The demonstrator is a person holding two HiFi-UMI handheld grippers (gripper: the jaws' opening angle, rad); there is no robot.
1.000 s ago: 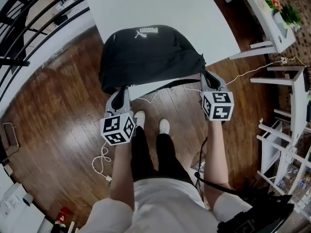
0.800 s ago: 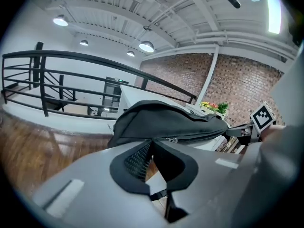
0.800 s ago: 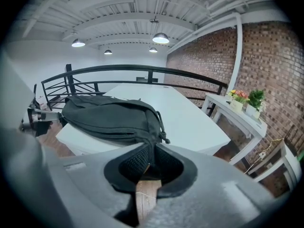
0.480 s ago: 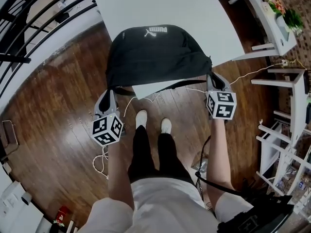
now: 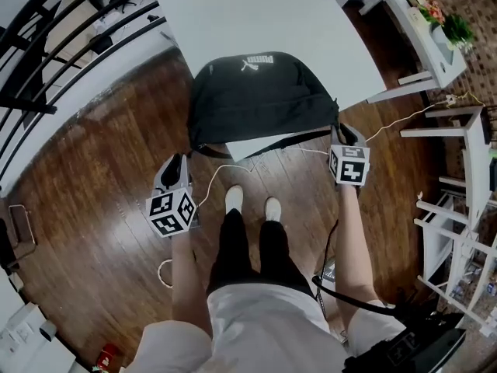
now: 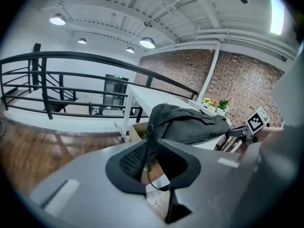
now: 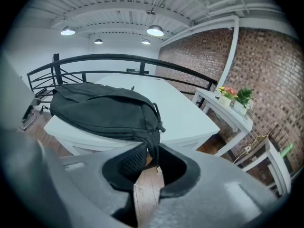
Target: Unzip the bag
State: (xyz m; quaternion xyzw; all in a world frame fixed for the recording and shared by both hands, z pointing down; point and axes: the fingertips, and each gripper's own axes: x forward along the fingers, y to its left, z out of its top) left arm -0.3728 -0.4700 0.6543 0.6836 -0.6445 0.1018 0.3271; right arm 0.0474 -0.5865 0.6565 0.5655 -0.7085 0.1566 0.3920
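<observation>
A black bag [image 5: 260, 99] lies on the white table [image 5: 256, 14], against its near edge. My left gripper [image 5: 175, 163] hangs over the floor, below and left of the bag's left end. Its jaws have just been opening and stand apart; in the left gripper view [image 6: 154, 163] a thin black strap [image 6: 151, 141] from the bag [image 6: 190, 125] dangles loosely between them. My right gripper [image 5: 345, 134] sits at the bag's right end. Its jaws have also just been opening, and the bag's strap [image 7: 153, 148] hangs in the gap of the right gripper [image 7: 147, 163] without being pinched.
A white cable [image 5: 213, 181] trails over the wooden floor beside the person's feet [image 5: 233, 199]. White side tables and shelves [image 5: 435, 22] stand to the right. A black railing [image 5: 46, 45] runs along the left.
The left gripper has let go of the bag's left end and moved left, away from it. Both grippers' jaws now stand wider. The bag has slackened and looks narrower.
</observation>
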